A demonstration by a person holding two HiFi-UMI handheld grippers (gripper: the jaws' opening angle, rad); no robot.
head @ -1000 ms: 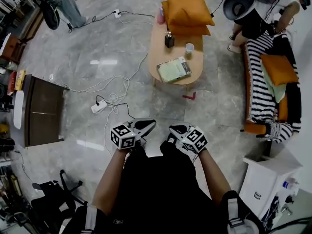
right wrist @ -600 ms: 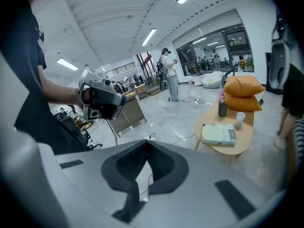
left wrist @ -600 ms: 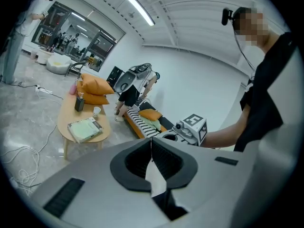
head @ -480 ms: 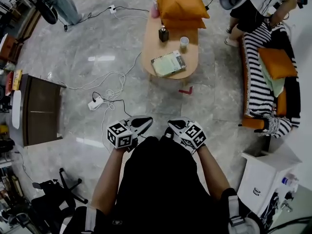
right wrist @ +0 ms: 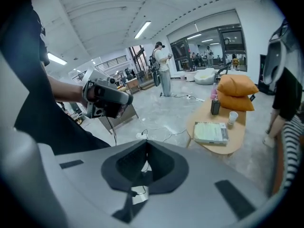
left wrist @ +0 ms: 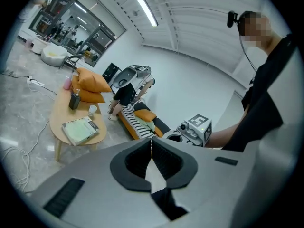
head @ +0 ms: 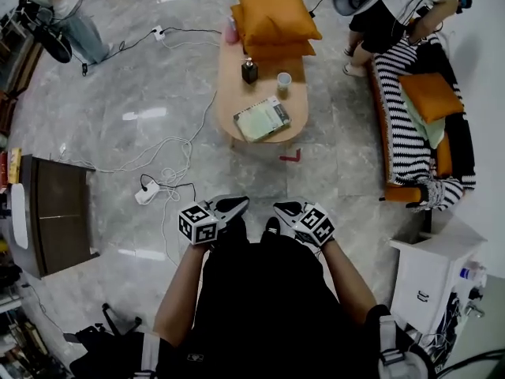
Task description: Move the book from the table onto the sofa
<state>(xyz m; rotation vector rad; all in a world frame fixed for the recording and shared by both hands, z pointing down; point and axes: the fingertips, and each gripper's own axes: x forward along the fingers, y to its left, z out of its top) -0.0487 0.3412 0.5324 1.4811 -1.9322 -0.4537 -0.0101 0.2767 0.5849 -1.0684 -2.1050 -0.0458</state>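
A pale green book [head: 261,119] lies flat on the near end of an oval wooden coffee table [head: 230,77]; it also shows in the left gripper view, book [left wrist: 80,130], and in the right gripper view, book [right wrist: 211,133]. A black-and-white striped sofa [head: 398,125] with an orange cushion stands to the right. My left gripper [head: 242,204] and right gripper [head: 282,208] are held close to my body, well short of the table, both shut and empty. The jaws meet at left gripper [left wrist: 151,141] and right gripper [right wrist: 146,144].
On the table stand a white cup [head: 284,80], a dark bottle [head: 249,70] and orange pillows [head: 272,18]. Cables and a power strip [head: 147,192] lie on the floor to the left. A person sits at the sofa's far end [head: 379,22]. A white cabinet [head: 430,279] stands at right.
The head view has shifted, so the table and sofa now sit a little further left in the frame. Both grippers stay shut and side by side before my body.
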